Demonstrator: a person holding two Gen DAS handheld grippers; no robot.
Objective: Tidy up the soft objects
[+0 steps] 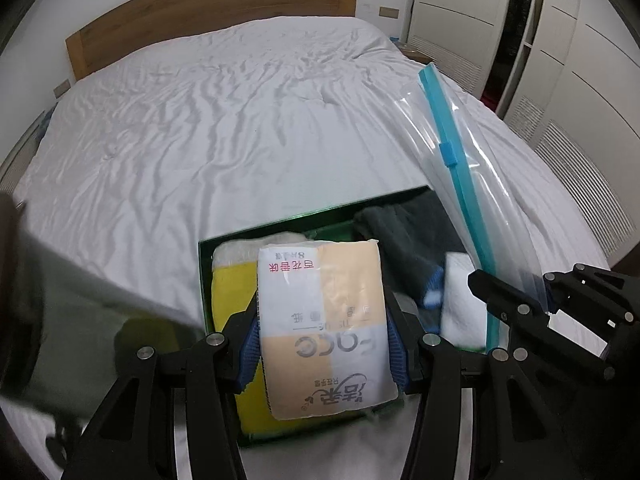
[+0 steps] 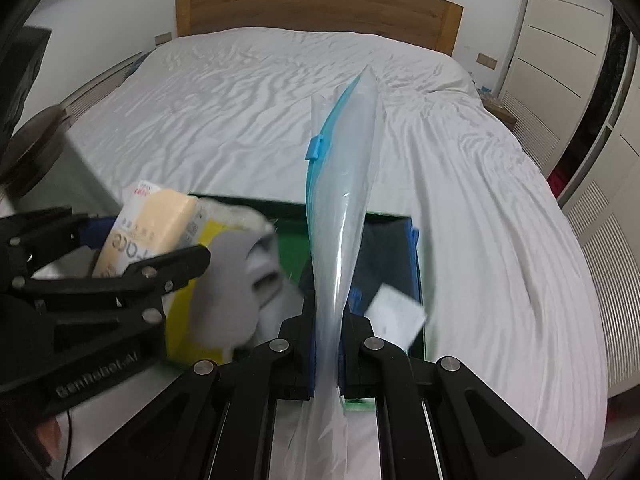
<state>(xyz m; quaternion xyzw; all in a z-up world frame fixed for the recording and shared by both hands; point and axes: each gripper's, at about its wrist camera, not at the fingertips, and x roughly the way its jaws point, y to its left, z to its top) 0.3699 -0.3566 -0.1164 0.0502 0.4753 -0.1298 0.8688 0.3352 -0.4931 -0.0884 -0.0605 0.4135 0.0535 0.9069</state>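
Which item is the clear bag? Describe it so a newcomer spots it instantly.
On the white-sheeted bed, find the green open box near the foot. Above its right side, the right gripper pinches a clear plastic zip bag; its blue zipper strip with slider marks it out.

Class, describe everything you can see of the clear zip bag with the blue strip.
The zip bag is a clear, thin plastic pouch, looking empty and flat, with a turquoise zip strip along one edge and a small blue slider clip partway along it. It stands nearly upright, its free end pointing up over the bed. The right gripper is shut on its lower end. Below it sits the open green box of soft items. Nothing else visibly touches it.
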